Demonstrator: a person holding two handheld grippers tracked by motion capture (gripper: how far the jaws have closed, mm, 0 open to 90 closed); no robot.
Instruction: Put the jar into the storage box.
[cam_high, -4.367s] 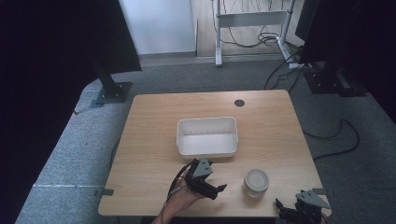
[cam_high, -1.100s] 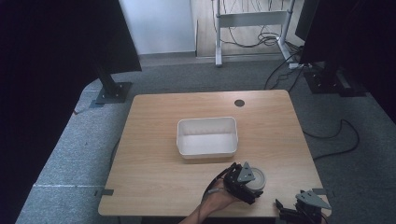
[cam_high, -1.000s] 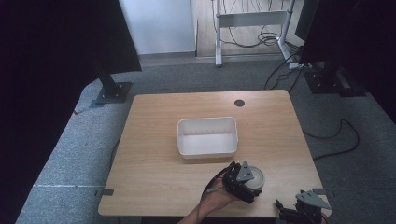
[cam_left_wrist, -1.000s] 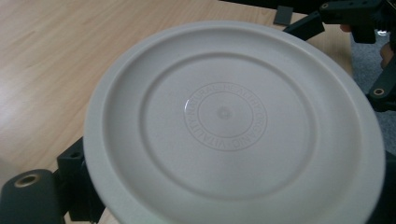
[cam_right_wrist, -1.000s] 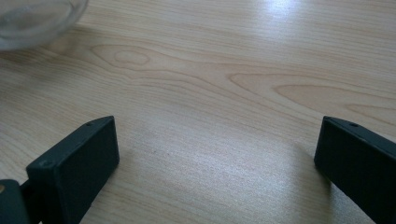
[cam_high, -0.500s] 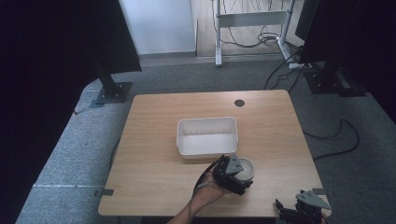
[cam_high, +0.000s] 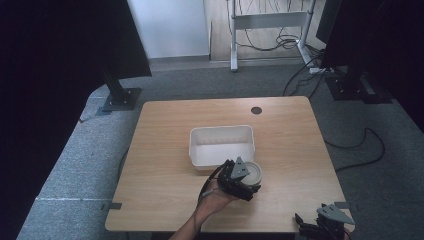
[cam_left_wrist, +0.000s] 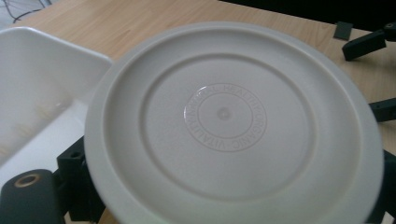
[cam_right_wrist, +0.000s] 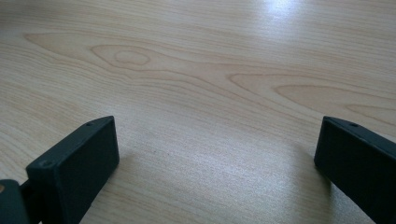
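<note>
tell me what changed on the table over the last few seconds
The left gripper went right to the round white container, closed on it and carried it up-left, next to the white tray. The tray kept its place, and the right gripper stayed open at the table's near right corner.

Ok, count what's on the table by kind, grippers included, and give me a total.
Tub: 1
Round container: 1
Grippers: 2, left gripper, right gripper
Total: 4
</note>
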